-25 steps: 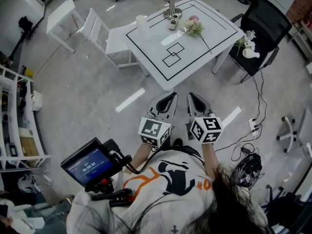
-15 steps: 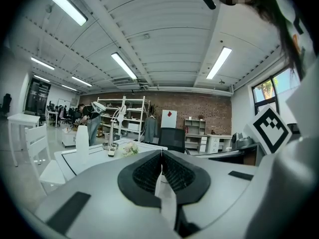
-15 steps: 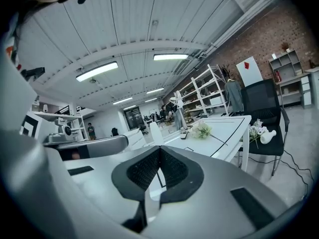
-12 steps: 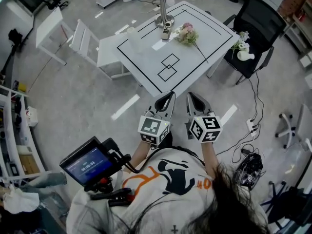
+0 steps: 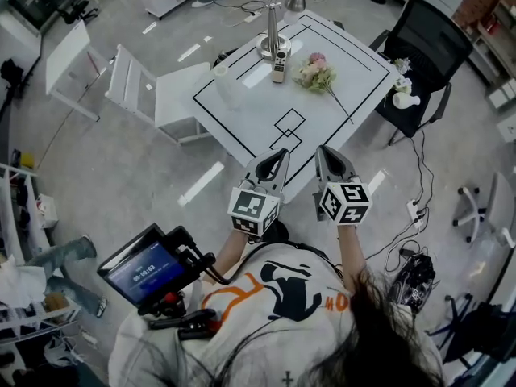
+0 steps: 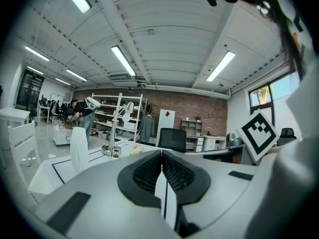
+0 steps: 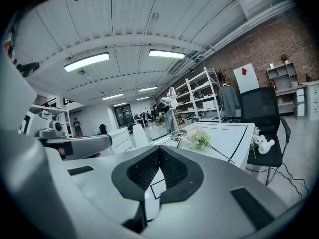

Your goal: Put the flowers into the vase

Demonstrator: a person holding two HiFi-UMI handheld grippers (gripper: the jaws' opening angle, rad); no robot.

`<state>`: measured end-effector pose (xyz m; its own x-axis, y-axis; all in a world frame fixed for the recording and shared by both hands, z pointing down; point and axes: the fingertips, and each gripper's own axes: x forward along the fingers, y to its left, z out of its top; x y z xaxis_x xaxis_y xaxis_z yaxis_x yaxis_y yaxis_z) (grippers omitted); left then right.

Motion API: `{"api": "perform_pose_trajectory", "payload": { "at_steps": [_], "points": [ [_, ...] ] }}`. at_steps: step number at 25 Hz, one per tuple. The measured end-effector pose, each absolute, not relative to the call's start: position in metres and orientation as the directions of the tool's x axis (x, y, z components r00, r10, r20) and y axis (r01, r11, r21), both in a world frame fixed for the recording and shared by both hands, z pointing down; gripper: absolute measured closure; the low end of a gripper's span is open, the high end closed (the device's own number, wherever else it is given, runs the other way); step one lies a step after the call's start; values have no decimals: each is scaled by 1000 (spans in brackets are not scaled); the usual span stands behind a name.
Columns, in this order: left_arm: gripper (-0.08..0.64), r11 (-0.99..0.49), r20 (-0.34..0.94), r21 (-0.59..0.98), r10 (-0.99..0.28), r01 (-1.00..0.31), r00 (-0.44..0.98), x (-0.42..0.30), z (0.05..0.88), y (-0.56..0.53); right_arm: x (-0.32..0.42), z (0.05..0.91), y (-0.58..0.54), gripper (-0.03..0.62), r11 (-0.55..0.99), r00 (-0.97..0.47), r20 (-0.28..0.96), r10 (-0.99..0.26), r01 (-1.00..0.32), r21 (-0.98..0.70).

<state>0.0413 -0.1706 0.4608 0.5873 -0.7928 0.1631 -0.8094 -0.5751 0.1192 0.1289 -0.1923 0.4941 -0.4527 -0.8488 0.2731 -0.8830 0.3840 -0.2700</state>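
Observation:
A bunch of pale pink and green flowers (image 5: 316, 72) lies on the white table (image 5: 322, 127), right of its middle; the right gripper view shows the flowers (image 7: 198, 139) ahead. A tall white translucent vase (image 5: 228, 87) stands near the table's left edge, and in the left gripper view the vase (image 6: 79, 148) is ahead to the left. My left gripper (image 5: 278, 153) and right gripper (image 5: 324, 150) hover side by side at the table's near corner. Both are shut and hold nothing, well short of flowers and vase.
A desk lamp (image 5: 274, 31) and a remote (image 5: 279, 69) stand at the table's far side. A white chair (image 5: 153, 95) is left of the table. A black chair (image 5: 427, 47) on the right carries a small white vase (image 5: 405, 97). Cables lie on the floor (image 5: 419, 208).
The person has walked toward the table. Both grippers, still shut, have gone from over the floor to the table's near corner, and the table looks closer.

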Motion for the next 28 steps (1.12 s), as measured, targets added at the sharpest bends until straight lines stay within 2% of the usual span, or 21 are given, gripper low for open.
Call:
{"api": "perform_pose_trajectory", "payload": {
  "at_steps": [11, 20, 28],
  "points": [
    [549, -629, 184, 153, -740, -762, 647, 20, 480, -211, 145, 529, -268, 580, 286, -357, 334, -872, -926, -245],
    [549, -637, 190, 172, -727, -752, 659, 28, 489, -233, 168, 555, -337, 578, 368, -401, 446, -800, -915, -163],
    [549, -542, 180, 177, -803, -821, 569, 18, 482, -273, 192, 586, -395, 577, 468, -423, 576, -700, -880, -77]
  ]
}}
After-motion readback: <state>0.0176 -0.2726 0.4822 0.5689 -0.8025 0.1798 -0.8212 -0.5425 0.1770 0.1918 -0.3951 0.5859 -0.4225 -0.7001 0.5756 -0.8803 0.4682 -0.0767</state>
